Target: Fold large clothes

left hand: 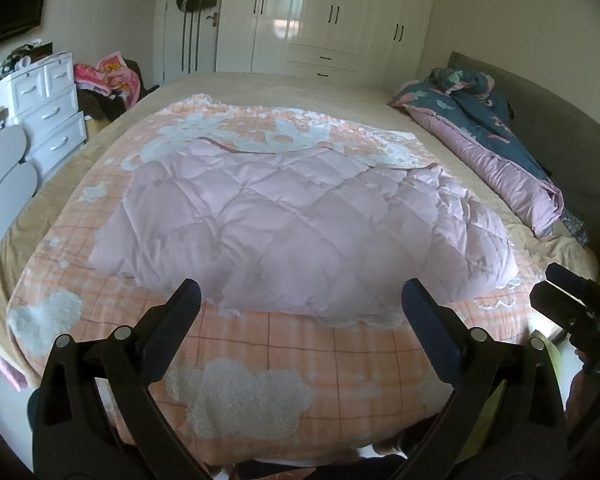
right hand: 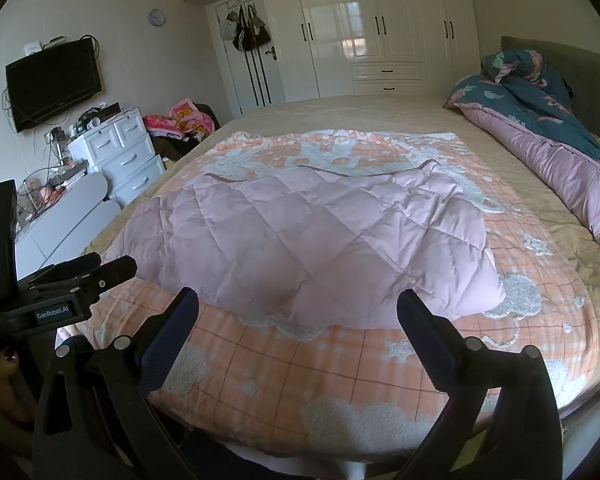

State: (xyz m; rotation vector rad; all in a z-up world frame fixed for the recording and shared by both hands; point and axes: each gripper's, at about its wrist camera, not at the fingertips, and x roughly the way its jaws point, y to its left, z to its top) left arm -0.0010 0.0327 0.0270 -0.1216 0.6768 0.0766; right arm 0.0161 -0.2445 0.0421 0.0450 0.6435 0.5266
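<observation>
Both wrist cams at bed [left hand: 260,84] foot, facing wardrobe [right hand: 380,24], sharing bed.

The quilted garment [left hand: 300,224] lay on the blanket [left hand: 260,360] before my claws; a rolled duvet [left hand: 500,140] sat right, drawers [left hand: 48,108] left, wardrobe [left hand: 332,16] behind

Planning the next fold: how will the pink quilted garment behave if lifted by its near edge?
The pink quilted garment looks puffy, so probably light. It lies in soft wrinkles, so it should drape floppily. Its sheen suggests it may slip between the fingers.
</observation>
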